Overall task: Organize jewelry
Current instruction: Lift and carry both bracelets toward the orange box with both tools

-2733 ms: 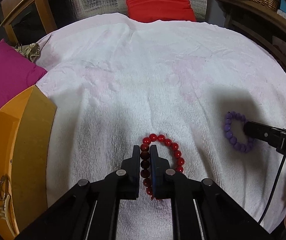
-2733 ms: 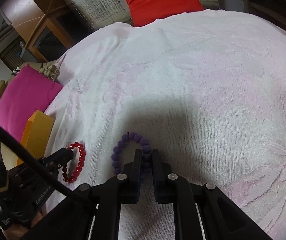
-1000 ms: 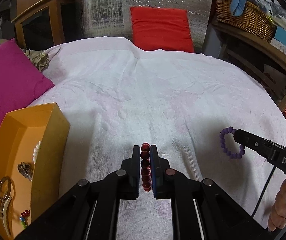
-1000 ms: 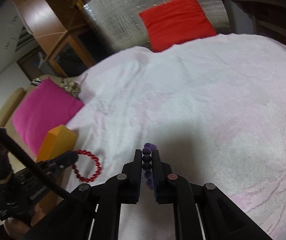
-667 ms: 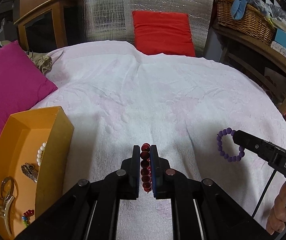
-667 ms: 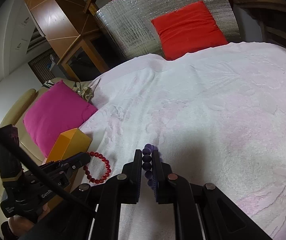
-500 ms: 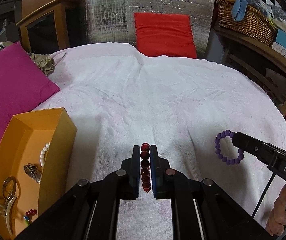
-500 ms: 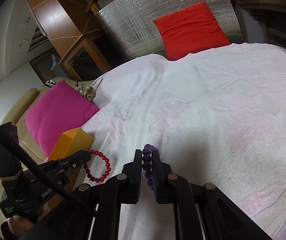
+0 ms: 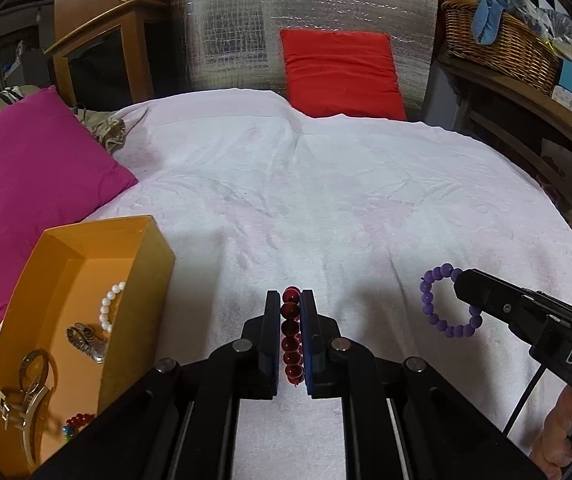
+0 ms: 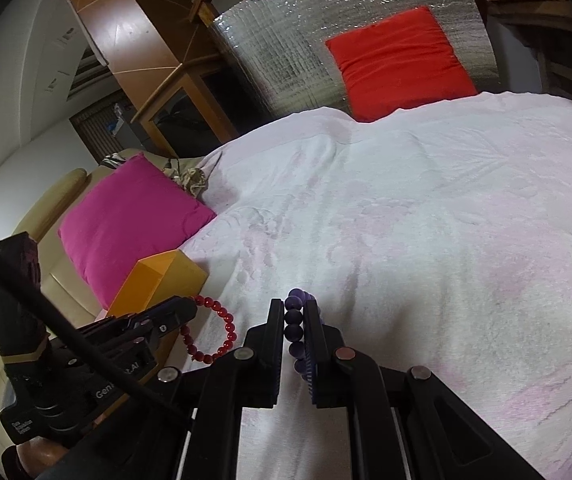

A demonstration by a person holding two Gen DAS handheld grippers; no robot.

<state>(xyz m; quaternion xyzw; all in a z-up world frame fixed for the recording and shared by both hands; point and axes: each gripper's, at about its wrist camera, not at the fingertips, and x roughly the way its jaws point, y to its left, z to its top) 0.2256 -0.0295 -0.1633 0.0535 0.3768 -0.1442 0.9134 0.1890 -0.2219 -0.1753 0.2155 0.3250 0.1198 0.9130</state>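
Note:
My left gripper [image 9: 291, 300] is shut on a red bead bracelet [image 9: 291, 332] and holds it in the air above the white bedspread [image 9: 326, 208]. The same red bracelet [image 10: 214, 334] hangs from the left gripper [image 10: 190, 312] in the right wrist view. My right gripper [image 10: 295, 308] is shut on a purple bead bracelet [image 10: 296, 330], also lifted; it shows in the left wrist view [image 9: 444, 306] at the right. An open orange box [image 9: 86, 256] sits at the left, close to the left gripper, with a pearl bracelet [image 9: 111, 304], a metal brooch [image 9: 86, 340] and a gold clip [image 9: 26, 396] inside.
A magenta cushion [image 9: 26, 168] lies beyond the orange box. A red cushion [image 9: 338, 72] leans on a silver panel [image 9: 246, 32] at the far edge. A wicker basket [image 9: 498, 48] stands on a wooden shelf at the right. The orange box [image 10: 158, 280] shows left in the right wrist view.
Both grippers lifted their bracelets off the bedspread and rose higher. The orange box's inside came into the left wrist view. The grippers drew closer together.

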